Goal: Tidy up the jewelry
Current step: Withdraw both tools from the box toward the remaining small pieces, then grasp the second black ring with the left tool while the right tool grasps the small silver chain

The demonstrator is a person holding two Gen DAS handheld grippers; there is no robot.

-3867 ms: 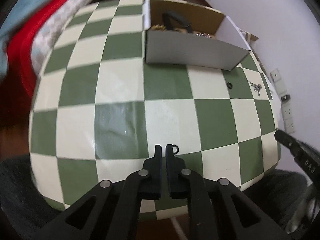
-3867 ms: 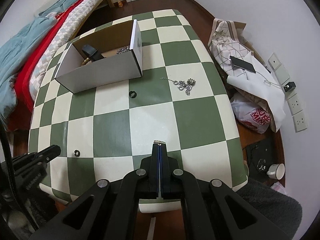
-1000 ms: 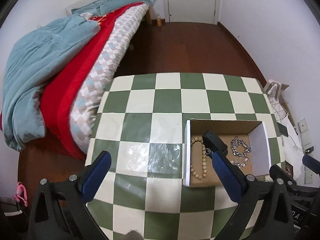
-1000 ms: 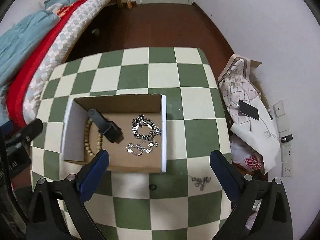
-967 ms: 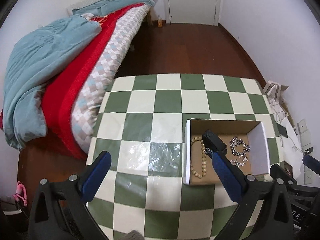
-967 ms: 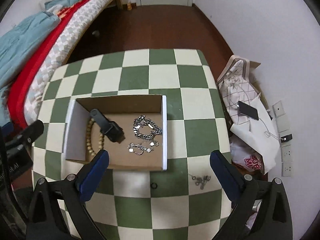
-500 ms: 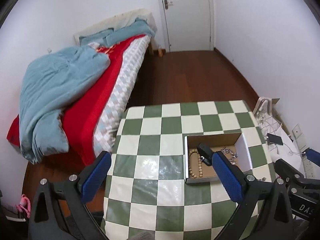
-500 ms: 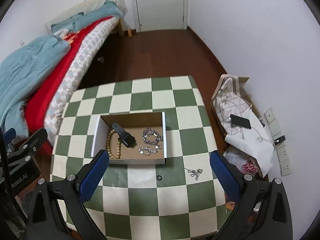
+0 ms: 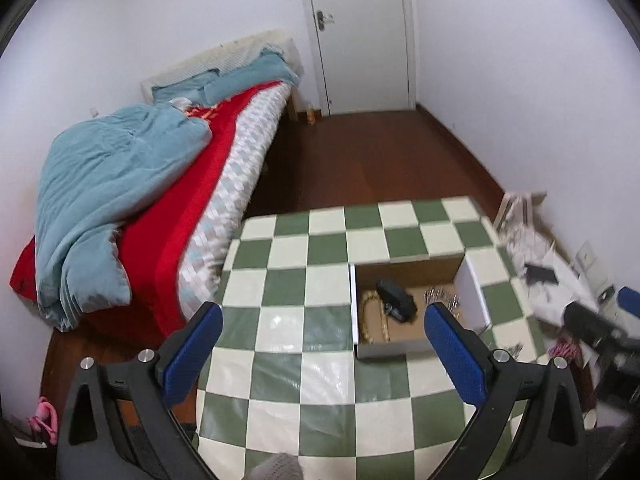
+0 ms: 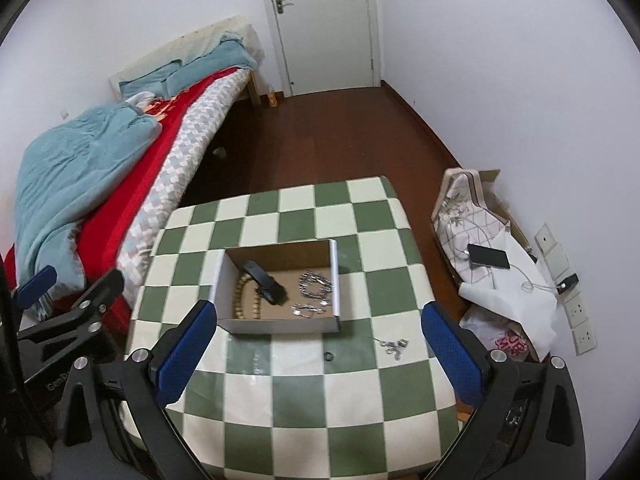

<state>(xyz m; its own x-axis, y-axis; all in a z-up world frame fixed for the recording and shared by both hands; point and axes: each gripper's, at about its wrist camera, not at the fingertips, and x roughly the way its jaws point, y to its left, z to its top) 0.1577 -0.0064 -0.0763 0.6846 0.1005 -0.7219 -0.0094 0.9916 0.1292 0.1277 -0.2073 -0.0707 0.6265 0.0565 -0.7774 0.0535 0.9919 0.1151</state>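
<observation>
Right wrist view, your right gripper (image 10: pixel 318 346) spread wide and empty above the bench (image 10: pixel 360 392); left gripper (image 9: pixel 320 346) likewise; black ring (image 10: pixel 328 357) and silver chain (image 10: pixel 394 345) just before the box (image 10: pixel 280 326)

The bench (image 10: pixel 304 384) has green and cream squares like a checkerboard. The box (image 10: pixel 280 326) is white outside and brown inside. The fingers (image 10: pixel 186 354) have blue pads on black arms. The bed (image 10: pixel 132 168) has a red sheet and a blue blanket (image 10: pixel 76 160).
</observation>
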